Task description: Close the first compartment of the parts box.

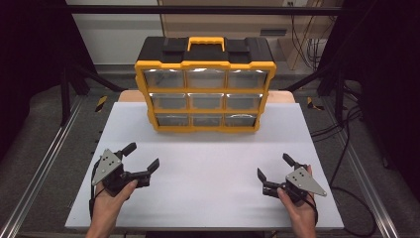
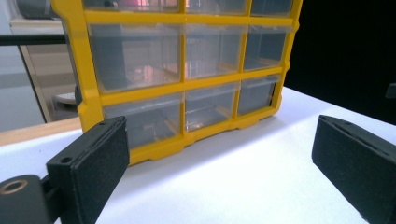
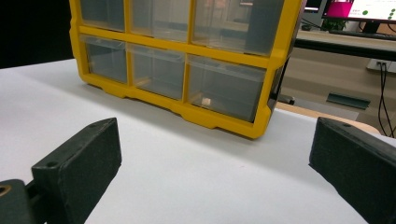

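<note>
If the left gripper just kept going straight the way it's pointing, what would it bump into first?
Probably the yellow drawer organizer. The left gripper, jaws open, points over bare white table toward its bottom row of clear drawers; nothing lies between, though exact depth is hard to judge.

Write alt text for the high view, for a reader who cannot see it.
A yellow and black drawer organiser with nine clear drawers stands at the far side of a white table. Nearer the camera, a person's hands hold the left gripper and the right gripper above the table, both with jaws open and pointing toward the organiser.
</note>
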### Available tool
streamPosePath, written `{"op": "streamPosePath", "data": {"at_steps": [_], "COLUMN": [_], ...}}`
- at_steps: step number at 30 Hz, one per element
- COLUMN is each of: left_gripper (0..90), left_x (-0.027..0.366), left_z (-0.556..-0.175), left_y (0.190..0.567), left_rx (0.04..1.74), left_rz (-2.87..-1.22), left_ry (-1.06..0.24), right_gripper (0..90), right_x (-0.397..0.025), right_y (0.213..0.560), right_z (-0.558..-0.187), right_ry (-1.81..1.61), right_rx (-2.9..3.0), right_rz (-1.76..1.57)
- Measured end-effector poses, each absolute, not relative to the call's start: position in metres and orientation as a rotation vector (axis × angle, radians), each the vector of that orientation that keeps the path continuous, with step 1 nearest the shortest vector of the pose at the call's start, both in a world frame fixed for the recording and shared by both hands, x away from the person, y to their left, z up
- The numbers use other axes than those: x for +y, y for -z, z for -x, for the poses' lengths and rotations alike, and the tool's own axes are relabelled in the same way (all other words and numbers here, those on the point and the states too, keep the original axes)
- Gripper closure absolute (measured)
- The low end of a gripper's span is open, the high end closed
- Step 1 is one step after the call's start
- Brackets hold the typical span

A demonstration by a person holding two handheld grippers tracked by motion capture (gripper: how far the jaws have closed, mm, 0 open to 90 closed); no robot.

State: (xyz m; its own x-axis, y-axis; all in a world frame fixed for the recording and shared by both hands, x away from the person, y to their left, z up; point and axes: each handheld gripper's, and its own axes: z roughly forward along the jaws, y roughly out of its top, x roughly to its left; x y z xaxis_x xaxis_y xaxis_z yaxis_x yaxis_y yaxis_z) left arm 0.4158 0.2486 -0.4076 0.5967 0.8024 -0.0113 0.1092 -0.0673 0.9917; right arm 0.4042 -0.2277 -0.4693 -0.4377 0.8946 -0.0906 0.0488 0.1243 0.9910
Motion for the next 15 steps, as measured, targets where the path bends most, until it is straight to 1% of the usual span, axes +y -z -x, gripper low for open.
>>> {"op": "streamPosePath", "data": {"at_steps": [10, 15], "left_gripper": [4.3, 4.3], "left_x": [0.266, 0.267], "left_z": [-0.416, -0.415], "left_y": [0.415, 0.421], "left_rx": [0.813, 0.810], "left_rz": [-1.541, -1.562], "left_ry": [-0.707, -0.715], "right_gripper": [2.4, 2.5], "right_x": [-0.228, -0.228], "right_y": [0.469, 0.469], "right_z": [-0.404, -0.404], "right_ry": [-1.410, -1.412], "right_rx": [1.642, 1.643], "right_rz": [-0.924, -0.918]}}
